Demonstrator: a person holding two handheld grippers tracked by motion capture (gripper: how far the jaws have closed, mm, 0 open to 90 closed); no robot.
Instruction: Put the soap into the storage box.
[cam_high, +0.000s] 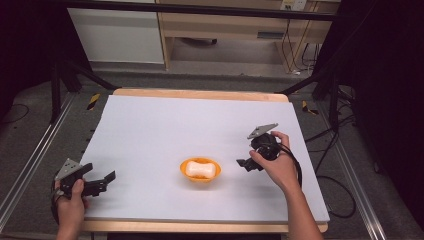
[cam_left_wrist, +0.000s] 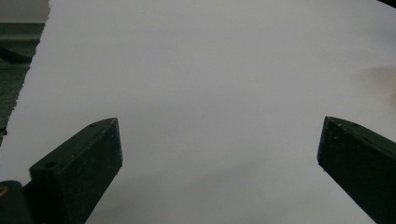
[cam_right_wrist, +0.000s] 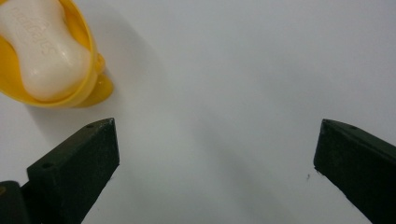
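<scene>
Sitting mid-frame, orange dish (cam_high: 200, 170) w/ white soap (cam_high: 201, 169); left gripper (cam_high: 102, 182) & right gripper (cam_high: 243, 163) both w/ jaws spread, empty.

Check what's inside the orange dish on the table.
A white, waisted bar of soap lies inside the shallow orange plastic dish, covering most of its floor. Whatever sits beneath the bar is hidden. Faint embossed lettering on the bar's top face is unreadable.

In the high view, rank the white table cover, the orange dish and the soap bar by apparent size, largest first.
1. White table cover, by far the largest.
2. Orange dish.
3. Soap bar, lying inside the dish and smaller than it.
No ties, and nearness to the camera does not affect this order.
</scene>
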